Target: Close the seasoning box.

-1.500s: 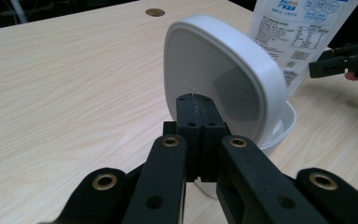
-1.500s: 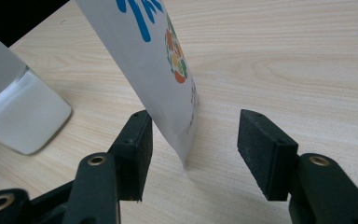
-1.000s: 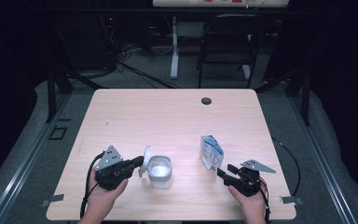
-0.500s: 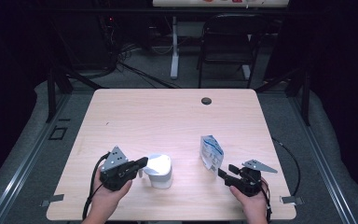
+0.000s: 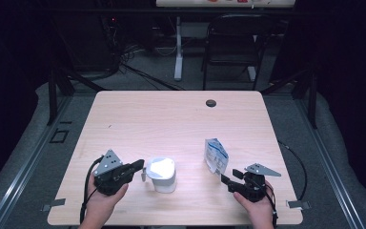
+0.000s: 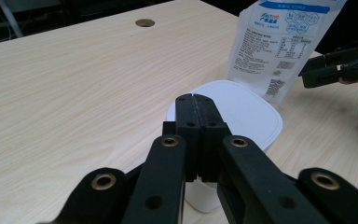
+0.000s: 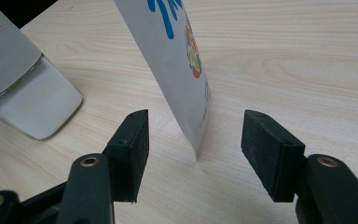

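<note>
One pouch (image 6: 279,46), blue-printed label unreadable

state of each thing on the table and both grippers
container: upright, white lid on, closed.
pouch: standing upright, leaning a little; whether its top is sealed cannot be told.
left gripper: jaws shut, tip at the container's lid edge; whether it grips anything there cannot be told.
right gripper: jaws have just been opening, now wide, pads either side of the pouch's lower edge, not touching it.
</note>
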The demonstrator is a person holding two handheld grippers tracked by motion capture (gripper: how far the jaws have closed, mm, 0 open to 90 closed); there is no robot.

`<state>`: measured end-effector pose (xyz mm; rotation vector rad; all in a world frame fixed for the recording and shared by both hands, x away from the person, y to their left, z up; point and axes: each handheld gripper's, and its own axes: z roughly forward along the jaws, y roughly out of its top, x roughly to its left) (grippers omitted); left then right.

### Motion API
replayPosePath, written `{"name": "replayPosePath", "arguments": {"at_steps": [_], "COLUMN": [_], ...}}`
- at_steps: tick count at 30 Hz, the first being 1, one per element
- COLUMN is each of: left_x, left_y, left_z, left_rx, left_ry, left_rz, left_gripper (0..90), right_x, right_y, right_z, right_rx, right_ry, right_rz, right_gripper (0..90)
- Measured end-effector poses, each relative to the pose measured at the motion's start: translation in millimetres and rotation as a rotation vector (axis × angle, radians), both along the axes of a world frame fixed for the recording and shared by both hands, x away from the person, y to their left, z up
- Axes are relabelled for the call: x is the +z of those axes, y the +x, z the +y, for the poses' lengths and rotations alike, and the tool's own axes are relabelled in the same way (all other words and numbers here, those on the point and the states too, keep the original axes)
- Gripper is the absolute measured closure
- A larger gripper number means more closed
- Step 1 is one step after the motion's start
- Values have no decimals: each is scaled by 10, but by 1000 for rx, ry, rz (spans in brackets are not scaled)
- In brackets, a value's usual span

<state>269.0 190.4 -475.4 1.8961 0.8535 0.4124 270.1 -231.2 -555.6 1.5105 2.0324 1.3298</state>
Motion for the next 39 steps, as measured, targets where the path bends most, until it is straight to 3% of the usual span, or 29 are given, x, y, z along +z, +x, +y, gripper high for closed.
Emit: {"name": "replayPosePath", "arguments": {"at_steps": [3, 6, 11, 15, 22, 31, 39], "left_x": [-11, -20, -26, -65, -197, -383, -615], "left_y": [-21, -32, -44, -46, -44, -74, -95], "left_z": [84, 161, 306, 399, 526, 657, 713], "left_rx": [17, 37, 73, 96, 144, 213, 238], "left_ry": [-1, -9, -15, -22, 2, 52, 25], "left_rz": [5, 10, 17, 27, 49, 46, 60], "left_gripper": [887, 878, 834, 790, 686, 547, 520], "right_x": [15, 41, 66, 70, 56, 29, -4], "right_y": [16, 37, 64, 45, 3, -35, -49], "right_z": [11, 22, 31, 29, -47, -124, -141], "right_rx": [7, 23, 31, 51, 53, 34, -1], "right_ry": [-1, -37, -20, -50, -51, -49, -38], "right_rz": [12, 17, 38, 42, 43, 31, 8], "right_gripper": [413, 415, 425, 425, 433, 459, 435]}}
